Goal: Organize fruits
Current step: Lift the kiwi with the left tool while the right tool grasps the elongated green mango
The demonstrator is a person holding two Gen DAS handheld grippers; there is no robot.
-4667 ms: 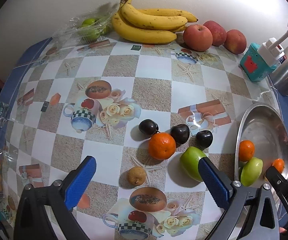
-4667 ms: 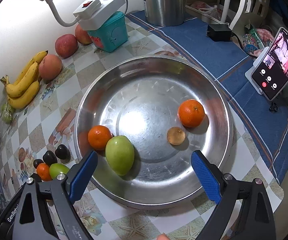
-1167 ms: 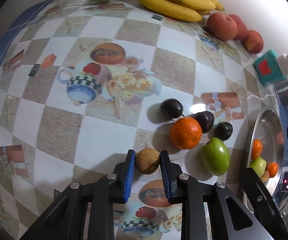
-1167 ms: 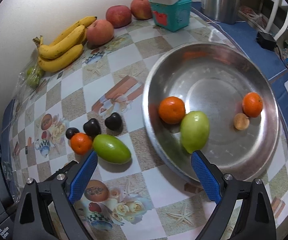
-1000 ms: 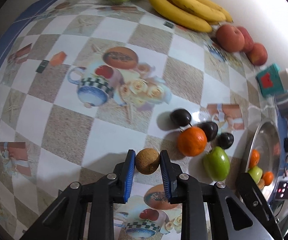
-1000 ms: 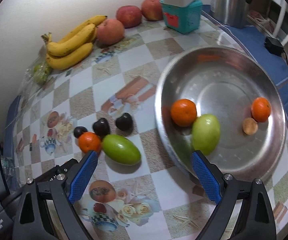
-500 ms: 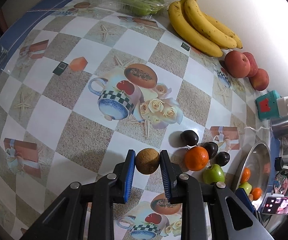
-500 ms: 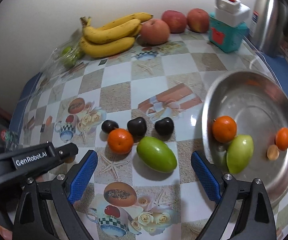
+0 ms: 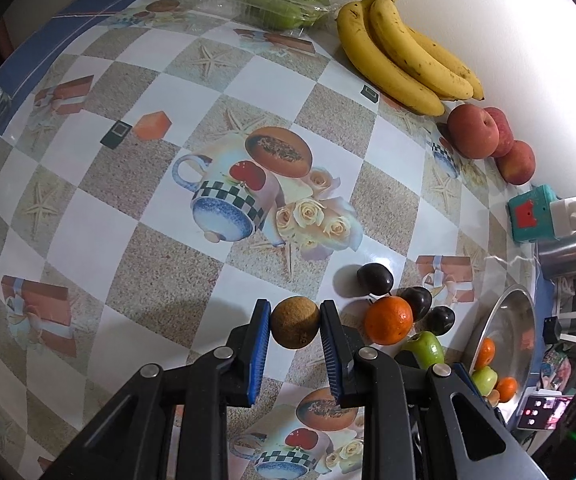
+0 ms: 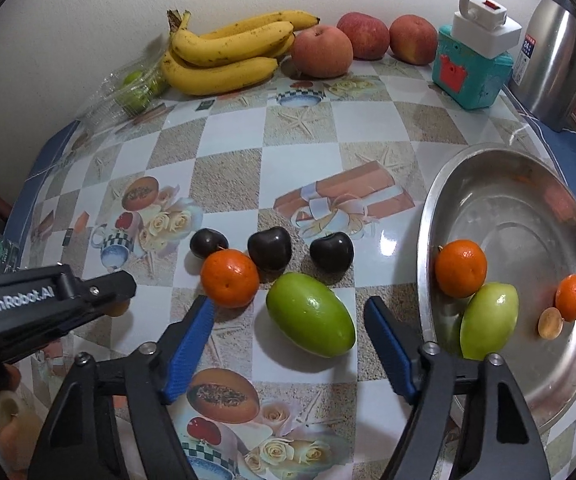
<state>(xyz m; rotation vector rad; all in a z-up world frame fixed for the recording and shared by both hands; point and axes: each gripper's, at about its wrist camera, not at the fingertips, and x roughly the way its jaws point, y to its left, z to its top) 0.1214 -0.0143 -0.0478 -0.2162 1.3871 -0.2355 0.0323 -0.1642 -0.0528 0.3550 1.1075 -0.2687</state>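
My left gripper (image 9: 294, 322) is shut on a small brown round fruit (image 9: 295, 322) and holds it above the table; it also shows in the right wrist view (image 10: 116, 304) at the left. My right gripper (image 10: 288, 340) is open, its pads either side of a green oval fruit (image 10: 311, 314) on the table. Beside it lie an orange (image 10: 230, 278) and three dark plums (image 10: 269, 249). A steel bowl (image 10: 560, 384) at the right holds two oranges (image 10: 461, 268), a green fruit (image 10: 489, 320) and a small tan fruit (image 10: 550, 323).
Bananas (image 10: 224, 54), three red apples (image 10: 322, 51) and a bag of green fruits (image 10: 138, 86) line the back wall. A teal box with a white plug (image 10: 472, 66) and a steel kettle (image 10: 556, 44) stand at the back right. A phone (image 9: 540, 412) sits beyond the bowl.
My left gripper closed on the brown fruit and lifted it up and back from the table. My right gripper left the bowl and moved left and down over the green oval fruit.
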